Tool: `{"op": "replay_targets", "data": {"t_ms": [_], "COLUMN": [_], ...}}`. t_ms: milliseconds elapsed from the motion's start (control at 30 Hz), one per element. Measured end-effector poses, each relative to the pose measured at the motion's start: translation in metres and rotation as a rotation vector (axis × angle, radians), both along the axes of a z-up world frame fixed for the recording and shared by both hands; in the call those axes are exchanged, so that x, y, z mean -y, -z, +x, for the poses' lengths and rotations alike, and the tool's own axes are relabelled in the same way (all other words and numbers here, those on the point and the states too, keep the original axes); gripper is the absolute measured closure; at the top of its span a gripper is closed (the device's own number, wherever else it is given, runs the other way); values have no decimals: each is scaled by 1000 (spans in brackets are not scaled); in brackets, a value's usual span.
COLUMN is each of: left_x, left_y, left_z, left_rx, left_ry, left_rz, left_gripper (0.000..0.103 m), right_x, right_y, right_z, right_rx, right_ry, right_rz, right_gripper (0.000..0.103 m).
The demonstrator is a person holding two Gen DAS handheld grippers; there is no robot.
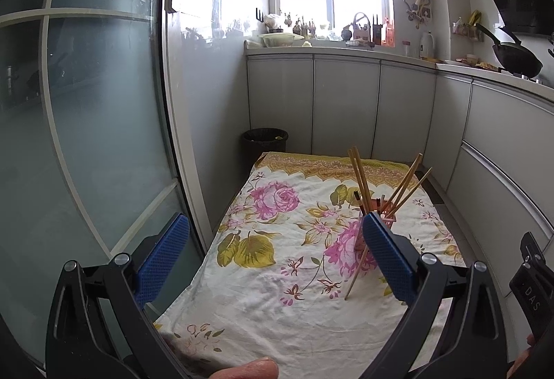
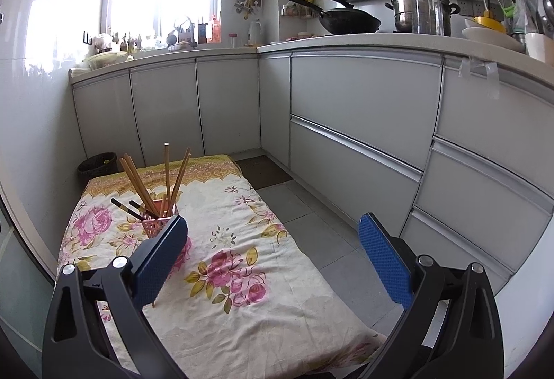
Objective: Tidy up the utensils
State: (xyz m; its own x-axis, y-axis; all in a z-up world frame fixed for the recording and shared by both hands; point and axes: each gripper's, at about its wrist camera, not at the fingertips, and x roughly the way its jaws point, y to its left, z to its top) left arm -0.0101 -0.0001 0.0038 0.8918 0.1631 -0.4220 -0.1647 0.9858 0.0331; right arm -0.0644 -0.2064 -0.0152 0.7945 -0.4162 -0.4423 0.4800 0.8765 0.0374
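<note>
Chopsticks (image 1: 362, 176) beyond right gripper (image 2: 273, 257)

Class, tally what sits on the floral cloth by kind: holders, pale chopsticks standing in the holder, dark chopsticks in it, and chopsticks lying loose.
Holder: 1
Pale chopsticks standing in the holder: 4
Dark chopsticks in the holder: 2
Loose chopstick on the cloth: 1
Total: 8
</note>
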Motion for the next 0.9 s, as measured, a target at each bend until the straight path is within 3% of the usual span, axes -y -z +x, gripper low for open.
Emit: {"op": "replay_targets", "data": {"t_ms": [900], "left_x": [1], "left_y": [6], "left_z": [4], "left_rx": [-48], "left_ry": [18], "left_rz": [4], "left_gripper": [7], "right_x": [-11], "right_y": [1], "right_z": [-1], "right_rx": [0], "right_ry": [-53], "right_rz": [-2], "right_gripper": [7]}}
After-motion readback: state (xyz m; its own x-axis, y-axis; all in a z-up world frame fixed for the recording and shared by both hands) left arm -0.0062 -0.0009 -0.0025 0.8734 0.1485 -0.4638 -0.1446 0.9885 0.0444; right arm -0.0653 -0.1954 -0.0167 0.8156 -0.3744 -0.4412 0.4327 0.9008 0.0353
